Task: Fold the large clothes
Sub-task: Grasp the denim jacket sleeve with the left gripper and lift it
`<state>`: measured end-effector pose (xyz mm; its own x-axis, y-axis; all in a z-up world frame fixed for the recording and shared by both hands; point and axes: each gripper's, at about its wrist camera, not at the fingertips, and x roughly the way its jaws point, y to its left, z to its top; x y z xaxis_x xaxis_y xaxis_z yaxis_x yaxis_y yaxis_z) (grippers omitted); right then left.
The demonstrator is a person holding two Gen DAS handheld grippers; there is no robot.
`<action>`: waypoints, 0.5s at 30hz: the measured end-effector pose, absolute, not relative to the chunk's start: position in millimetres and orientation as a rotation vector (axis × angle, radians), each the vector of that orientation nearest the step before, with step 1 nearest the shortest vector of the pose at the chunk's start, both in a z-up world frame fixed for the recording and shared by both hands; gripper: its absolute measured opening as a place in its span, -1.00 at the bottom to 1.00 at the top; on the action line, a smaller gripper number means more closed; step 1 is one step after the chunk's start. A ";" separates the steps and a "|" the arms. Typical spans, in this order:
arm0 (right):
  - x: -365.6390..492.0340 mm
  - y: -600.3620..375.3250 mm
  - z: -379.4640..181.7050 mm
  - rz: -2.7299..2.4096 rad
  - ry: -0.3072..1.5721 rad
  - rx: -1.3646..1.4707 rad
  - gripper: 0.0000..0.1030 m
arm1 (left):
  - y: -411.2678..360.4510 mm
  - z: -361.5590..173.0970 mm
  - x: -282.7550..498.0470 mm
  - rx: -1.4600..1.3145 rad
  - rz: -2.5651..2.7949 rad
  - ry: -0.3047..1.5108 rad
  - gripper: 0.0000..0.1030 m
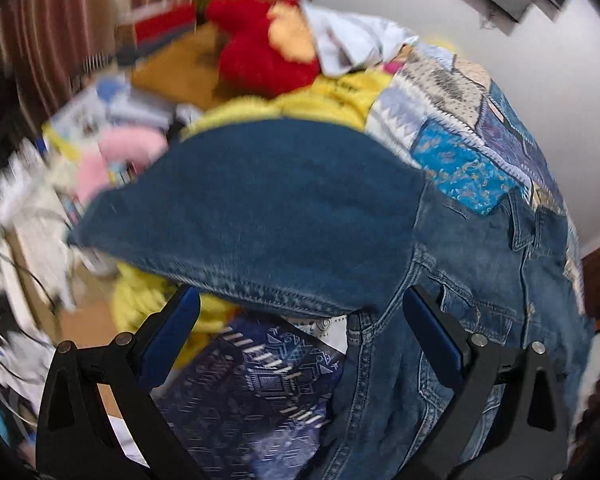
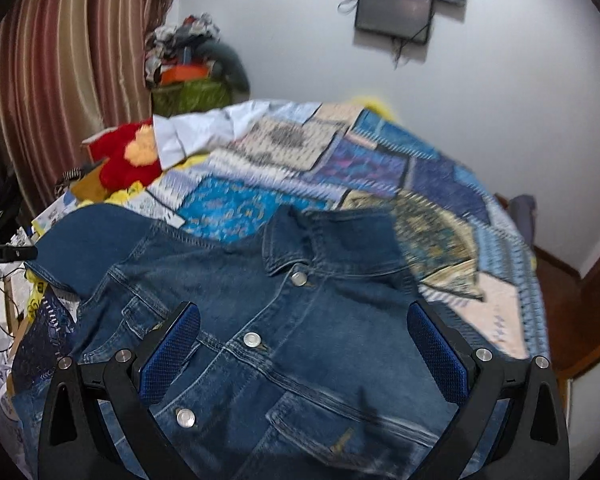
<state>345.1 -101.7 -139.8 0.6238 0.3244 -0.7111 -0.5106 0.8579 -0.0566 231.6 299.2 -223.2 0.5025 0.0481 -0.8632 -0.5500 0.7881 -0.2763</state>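
One denim jacket (image 2: 284,320) lies front-up on a bed covered by a patchwork quilt (image 2: 340,168), its collar (image 2: 284,248) toward the wall and its front closed. Three metal snap buttons (image 2: 252,339) show along the placket, and one chest pocket flap sits to each side. One sleeve (image 1: 252,216) spreads out to the left over yellow fabric (image 1: 324,104).

The right tongs (image 2: 304,344) hover just above the jacket's chest, both blue-padded fingers (image 2: 436,356) spread wide and gripping nothing. The left tongs (image 1: 300,336) sit at the sleeve's lower edge, likewise spread apart; whether they touch the denim cannot be told.

Beyond the jacket lie one red plush toy (image 2: 128,160) and one white garment (image 2: 204,128). A striped curtain (image 2: 72,72) hangs at the left, and one dark screen (image 2: 396,8) is mounted on the white wall.
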 end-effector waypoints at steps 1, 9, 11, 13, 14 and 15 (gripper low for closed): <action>349.6 -98.1 -145.7 0.490 0.783 -0.268 1.00 | 303.1 -228.6 231.7 -0.605 0.382 0.996 0.97; 394.4 -80.2 -199.3 0.507 1.005 -0.270 1.00 | 343.7 -256.7 241.5 -0.814 0.424 0.973 0.44; 401.4 -79.1 -208.6 0.499 1.041 -0.273 1.00 | 352.0 -258.1 242.9 -0.835 0.456 0.961 0.21; 407.3 -78.6 -215.5 0.502 1.074 -0.264 1.00 | 354.6 -255.0 243.1 -0.836 0.476 0.952 0.05; 409.1 -79.3 -218.1 0.505 1.088 -0.253 1.00 | 353.1 -252.1 243.1 -0.821 0.487 0.952 -0.06; 410.0 -80.4 -219.3 0.509 1.098 -0.244 1.00 | 350.4 -248.5 244.4 -0.797 0.500 0.951 -0.12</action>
